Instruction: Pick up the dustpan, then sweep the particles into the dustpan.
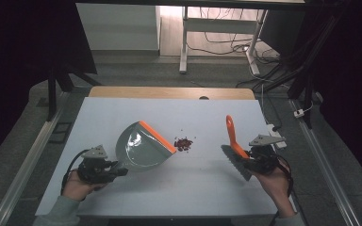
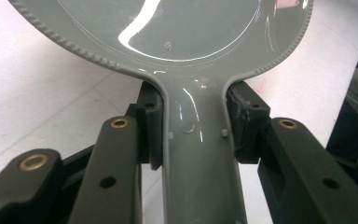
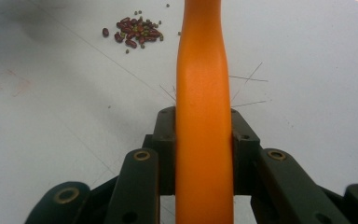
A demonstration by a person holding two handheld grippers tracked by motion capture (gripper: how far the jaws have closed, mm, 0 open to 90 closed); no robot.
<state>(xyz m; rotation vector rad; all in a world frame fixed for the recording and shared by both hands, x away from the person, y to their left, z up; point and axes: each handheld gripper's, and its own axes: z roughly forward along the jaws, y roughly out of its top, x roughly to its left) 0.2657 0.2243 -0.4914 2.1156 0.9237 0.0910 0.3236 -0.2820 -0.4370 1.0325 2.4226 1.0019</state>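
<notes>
Left gripper [image 1: 115, 170] clamped grey dustpan [image 1: 141, 147] handle, near table [image 1: 169, 188] centre. Right gripper [image 1: 247, 162] clamped orange brush [image 1: 232, 139], toward right edge. Beans [image 1: 183, 143] lay between, just beside dustpan lip.

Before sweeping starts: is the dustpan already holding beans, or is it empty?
Empty: the dustpan shows bare grey inside; the beans lie on the table beside its orange edge.

Looks like a lab or test bay to me, not a home. I'm working at a white-topped table [image 1: 122, 197] set between metal floor rails [image 1: 26, 162], dark curtains [image 1: 9, 70] both sides. Behind it a white desk frame [image 1: 185, 42] with loose cables [image 1: 226, 44] on the floor and a power strip [image 1: 275, 134] beside the table edge
</notes>
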